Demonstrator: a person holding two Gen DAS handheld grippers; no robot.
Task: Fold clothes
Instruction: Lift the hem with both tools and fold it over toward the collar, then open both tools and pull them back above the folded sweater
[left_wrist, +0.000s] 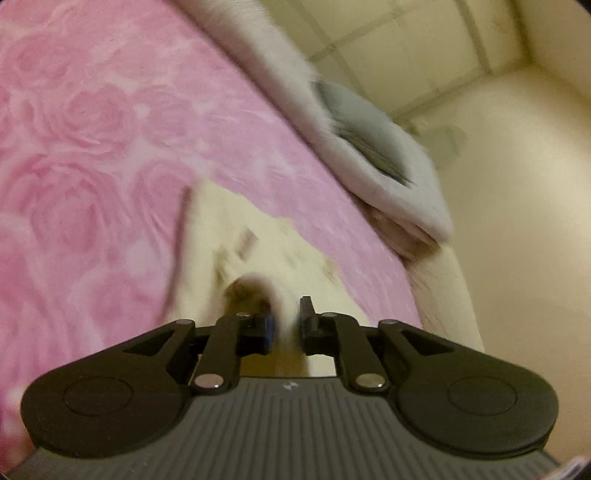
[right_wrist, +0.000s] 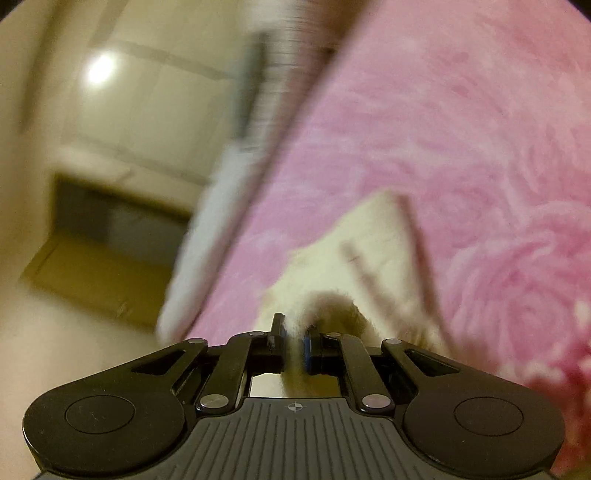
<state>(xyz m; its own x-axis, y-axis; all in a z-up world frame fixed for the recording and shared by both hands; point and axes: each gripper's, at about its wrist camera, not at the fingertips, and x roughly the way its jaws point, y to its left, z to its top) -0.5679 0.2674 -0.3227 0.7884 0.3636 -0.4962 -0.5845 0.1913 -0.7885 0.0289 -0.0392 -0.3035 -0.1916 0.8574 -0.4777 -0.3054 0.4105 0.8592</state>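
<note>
Clearly you are mid-fold: the cream garment (left_wrist: 258, 236) lies on the pink rose blanket (left_wrist: 92, 147), with an edge drawn up into each claw. Your left gripper (left_wrist: 286, 328) is pinching cream cloth between nearly closed jaws, and your right gripper (right_wrist: 294, 345) does the same on its side. Blur hides how neat the rest lies. Far right, a grey folded pile (left_wrist: 369, 147) sits at the bed's edge; this piece remains unfinished.
</note>
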